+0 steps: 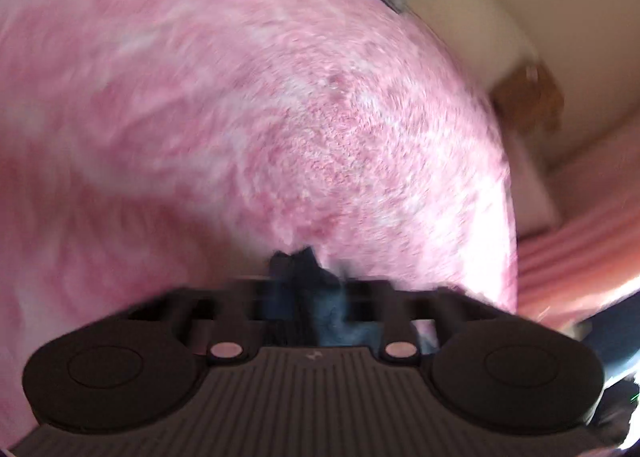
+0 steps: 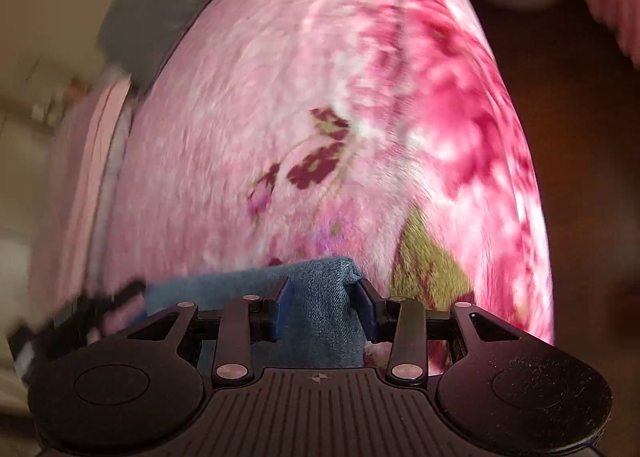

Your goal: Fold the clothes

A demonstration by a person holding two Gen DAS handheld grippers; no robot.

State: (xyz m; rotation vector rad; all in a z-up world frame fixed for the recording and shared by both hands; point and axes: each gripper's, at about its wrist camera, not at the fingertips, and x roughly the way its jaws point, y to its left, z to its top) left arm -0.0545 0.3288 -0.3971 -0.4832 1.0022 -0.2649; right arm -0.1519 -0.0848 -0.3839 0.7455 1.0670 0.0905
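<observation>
Pink floral fleece blanket [image 2: 320, 105] spread as the work surface, filling the space ahead of both grippers, with a grey cushion [image 2: 156, 13] beyond it at the far left

Denim garment [image 2: 316, 313]: medium weight, fairly stiff for cloth, not slippery, not fragile; best taken at a folded edge or seam

Right gripper [image 2: 320, 309] closed narrow on a bunched fold of the denim, held low and nearly level over the blanket

Left gripper [image 1: 312, 297] blurred, with dark blue cloth between its fingers, apparently pinched; pose low, tilted down toward the blanket
</observation>
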